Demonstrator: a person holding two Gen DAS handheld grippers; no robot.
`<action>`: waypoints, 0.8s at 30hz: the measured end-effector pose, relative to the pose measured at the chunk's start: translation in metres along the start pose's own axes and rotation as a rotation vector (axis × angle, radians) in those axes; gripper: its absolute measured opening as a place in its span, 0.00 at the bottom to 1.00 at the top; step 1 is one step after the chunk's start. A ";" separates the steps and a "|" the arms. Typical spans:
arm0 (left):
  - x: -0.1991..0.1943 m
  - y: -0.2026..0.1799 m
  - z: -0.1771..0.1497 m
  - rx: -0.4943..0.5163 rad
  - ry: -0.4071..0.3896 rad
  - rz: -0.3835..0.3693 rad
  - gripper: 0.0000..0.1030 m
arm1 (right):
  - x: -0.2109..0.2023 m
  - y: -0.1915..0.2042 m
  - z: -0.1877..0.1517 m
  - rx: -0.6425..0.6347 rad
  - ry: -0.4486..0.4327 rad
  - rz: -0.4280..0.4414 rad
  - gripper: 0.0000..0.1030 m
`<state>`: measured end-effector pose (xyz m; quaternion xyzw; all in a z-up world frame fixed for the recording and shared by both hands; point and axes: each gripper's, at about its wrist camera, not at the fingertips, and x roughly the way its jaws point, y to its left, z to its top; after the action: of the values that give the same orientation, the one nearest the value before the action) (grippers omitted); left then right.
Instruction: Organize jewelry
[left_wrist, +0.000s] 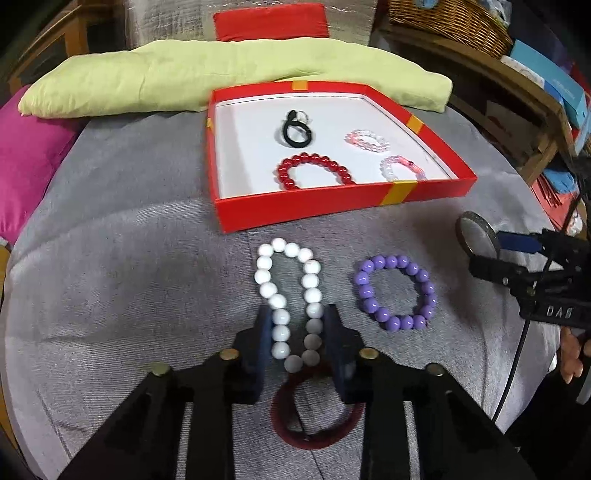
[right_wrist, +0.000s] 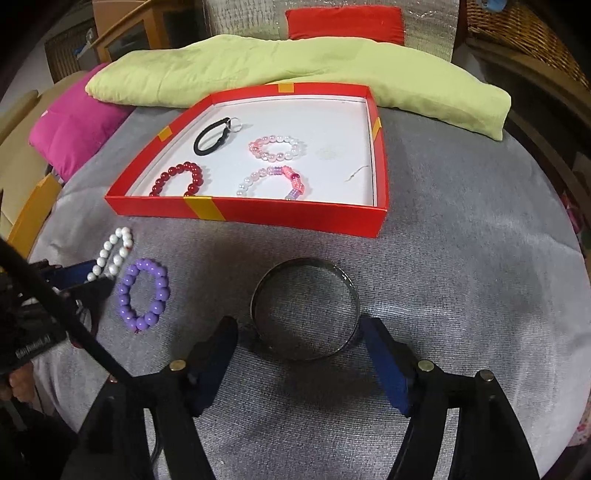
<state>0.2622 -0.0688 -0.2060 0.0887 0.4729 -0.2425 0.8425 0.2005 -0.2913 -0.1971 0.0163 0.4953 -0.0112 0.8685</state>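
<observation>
My left gripper (left_wrist: 295, 325) has closed on the near end of a white bead bracelet (left_wrist: 291, 295), squeezing it into a long loop on the grey cloth. A dark red hair tie (left_wrist: 314, 410) lies under that gripper. A purple bead bracelet (left_wrist: 395, 291) lies to its right. My right gripper (right_wrist: 299, 332) is open around a metal bangle (right_wrist: 304, 308), one finger on each side. The red box (right_wrist: 295, 214) holds a red bead bracelet (right_wrist: 179, 179), a black hair tie (right_wrist: 210, 138) and two pink-white bracelets (right_wrist: 275, 147).
A green cushion (left_wrist: 184, 81) lies behind the box, with a pink cushion (left_wrist: 26, 158) at the left. A wicker basket (left_wrist: 450, 18) and shelves with boxes stand at the right. The grey cloth (right_wrist: 461, 295) covers the surface.
</observation>
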 end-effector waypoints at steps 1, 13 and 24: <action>0.000 0.002 0.000 -0.007 -0.002 0.000 0.23 | 0.001 0.001 0.000 -0.005 -0.002 -0.005 0.71; -0.012 0.013 0.000 -0.044 -0.043 -0.011 0.09 | -0.005 0.002 0.001 0.002 -0.039 0.020 0.59; -0.031 0.012 0.004 -0.062 -0.108 -0.042 0.09 | -0.017 0.005 0.003 0.007 -0.074 0.057 0.59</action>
<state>0.2578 -0.0499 -0.1790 0.0395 0.4355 -0.2498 0.8639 0.1951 -0.2859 -0.1810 0.0332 0.4622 0.0114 0.8861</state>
